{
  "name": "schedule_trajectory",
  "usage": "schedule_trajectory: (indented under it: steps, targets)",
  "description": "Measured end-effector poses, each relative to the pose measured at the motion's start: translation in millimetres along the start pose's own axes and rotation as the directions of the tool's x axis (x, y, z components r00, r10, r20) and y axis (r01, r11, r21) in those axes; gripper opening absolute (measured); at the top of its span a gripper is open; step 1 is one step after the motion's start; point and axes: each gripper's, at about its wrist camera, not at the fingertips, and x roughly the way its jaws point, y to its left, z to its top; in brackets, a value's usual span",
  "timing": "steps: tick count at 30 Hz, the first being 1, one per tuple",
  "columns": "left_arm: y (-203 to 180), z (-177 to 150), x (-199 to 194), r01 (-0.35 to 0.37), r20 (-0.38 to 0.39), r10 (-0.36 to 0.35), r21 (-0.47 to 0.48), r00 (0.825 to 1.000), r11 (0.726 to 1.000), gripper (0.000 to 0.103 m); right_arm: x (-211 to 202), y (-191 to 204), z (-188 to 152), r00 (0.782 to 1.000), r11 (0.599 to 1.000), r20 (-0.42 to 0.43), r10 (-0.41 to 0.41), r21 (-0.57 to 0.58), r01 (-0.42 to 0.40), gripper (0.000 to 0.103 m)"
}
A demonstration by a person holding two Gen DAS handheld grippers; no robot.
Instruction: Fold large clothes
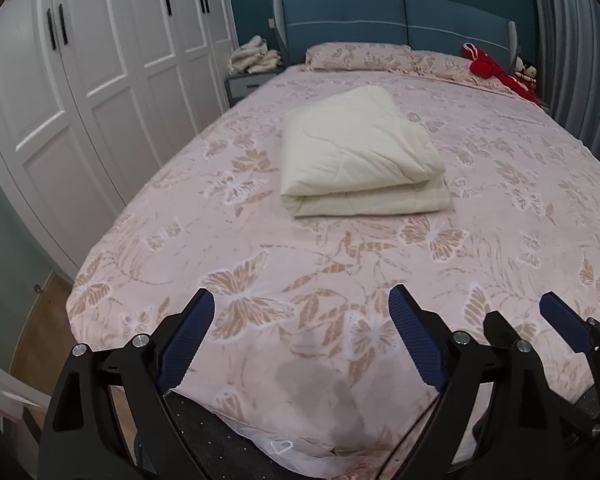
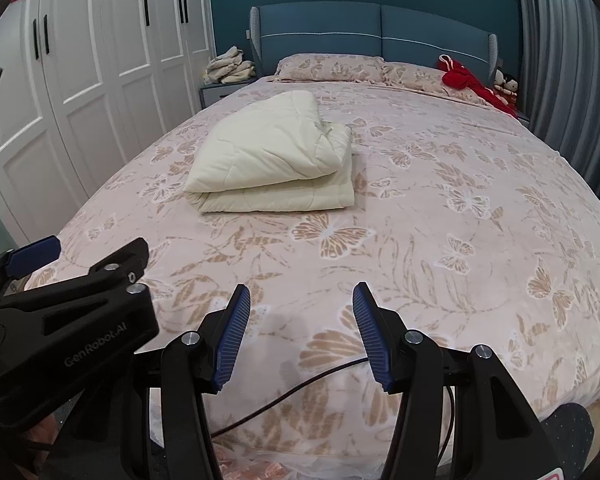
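Note:
A cream quilt [image 1: 360,152] [image 2: 276,160] lies folded into a thick rectangle on the pink butterfly-print bed cover [image 1: 260,248] [image 2: 440,200], around the middle of the bed. Both grippers hover over the foot of the bed, well short of the quilt. My left gripper [image 1: 302,294] stands wide open with only bed cover showing between its blue pads; the right wrist view shows it at the lower left [image 2: 88,252]. My right gripper [image 2: 301,291] is open about halfway, nothing between its pads, and appears at the right edge of the left wrist view [image 1: 528,316].
White wardrobe doors [image 1: 80,100] run along the left of the bed. A nightstand holds a pile of cloth [image 1: 254,56]. Two pillows [image 1: 360,56] and a red garment [image 1: 496,72] lie at the blue headboard. A grey curtain [image 2: 572,100] hangs right. A black cable [image 2: 292,394] crosses the bed's foot.

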Motion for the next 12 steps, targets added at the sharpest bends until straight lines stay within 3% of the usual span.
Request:
schedule_trajectory:
  steps: [12]
  targets:
    - [8.7, 3.9, 1.0, -0.053, 0.001, 0.053, -0.031, 0.999, 0.998, 0.087, -2.7, -5.6, 6.2, 1.0, 1.0, 0.023, -0.012, 0.01, 0.011, 0.055]
